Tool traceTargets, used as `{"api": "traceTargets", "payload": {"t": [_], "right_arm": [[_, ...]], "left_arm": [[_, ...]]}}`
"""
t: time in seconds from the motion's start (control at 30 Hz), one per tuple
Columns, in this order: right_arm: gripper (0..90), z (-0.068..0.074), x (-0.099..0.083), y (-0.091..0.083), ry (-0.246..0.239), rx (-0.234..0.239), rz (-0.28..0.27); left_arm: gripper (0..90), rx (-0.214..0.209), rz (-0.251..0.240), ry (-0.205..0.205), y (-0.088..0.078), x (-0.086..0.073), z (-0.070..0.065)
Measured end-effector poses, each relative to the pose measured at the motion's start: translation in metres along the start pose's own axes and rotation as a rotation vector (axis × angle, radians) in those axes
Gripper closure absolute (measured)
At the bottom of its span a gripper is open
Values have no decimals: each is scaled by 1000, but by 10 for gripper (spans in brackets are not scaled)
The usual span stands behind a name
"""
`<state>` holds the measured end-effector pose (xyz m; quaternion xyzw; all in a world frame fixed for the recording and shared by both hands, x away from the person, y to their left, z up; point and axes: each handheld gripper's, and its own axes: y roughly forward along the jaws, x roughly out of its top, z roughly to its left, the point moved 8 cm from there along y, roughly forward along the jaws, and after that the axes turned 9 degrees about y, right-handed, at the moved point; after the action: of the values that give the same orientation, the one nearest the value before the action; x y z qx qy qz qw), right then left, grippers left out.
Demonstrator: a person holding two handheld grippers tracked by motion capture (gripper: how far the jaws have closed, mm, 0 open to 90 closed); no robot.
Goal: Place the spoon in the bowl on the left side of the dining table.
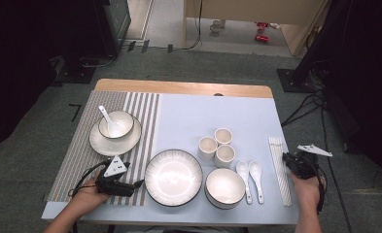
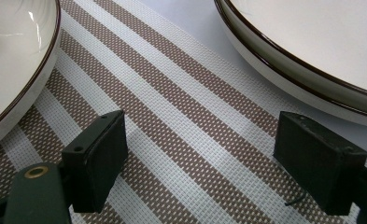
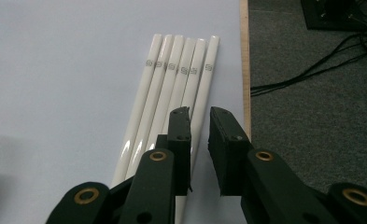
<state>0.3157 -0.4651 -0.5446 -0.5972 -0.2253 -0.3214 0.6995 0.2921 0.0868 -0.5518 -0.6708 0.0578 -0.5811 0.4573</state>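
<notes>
The right gripper (image 3: 200,140), at lower centre, has its fingers (image 3: 179,140) narrowed around the outermost white chopstick (image 3: 204,93), seemingly to lift it; whether they pinch it is unclear. The left gripper (image 2: 200,163) rests released on the striped placemat (image 2: 172,116).

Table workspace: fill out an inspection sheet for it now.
Surface: pale blue sheet, striped mat at left, flat.
Job's things: five white chopsticks side by side by the right edge.
Clutter: plate, bowl, three cups, two spoons; second bowl with spoon on a saucer.
Grippers: left gripper open over the mat; right gripper narrowed around the outermost chopstick, contact unclear.
Cables: loose cables on the floor at right.
Surroundings: carpet, red cans far back.
</notes>
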Motion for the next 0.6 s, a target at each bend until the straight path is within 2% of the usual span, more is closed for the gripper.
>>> {"api": "traceTargets", "payload": {"t": [0.33, 0.6], "right_arm": [[832, -3, -3, 1, 35, 2, 29], [834, -5, -2, 1, 23, 0, 30]], "left_arm": [[174, 1, 1, 1, 0, 0, 0], [174, 1, 2, 2, 0, 0, 0]]}}
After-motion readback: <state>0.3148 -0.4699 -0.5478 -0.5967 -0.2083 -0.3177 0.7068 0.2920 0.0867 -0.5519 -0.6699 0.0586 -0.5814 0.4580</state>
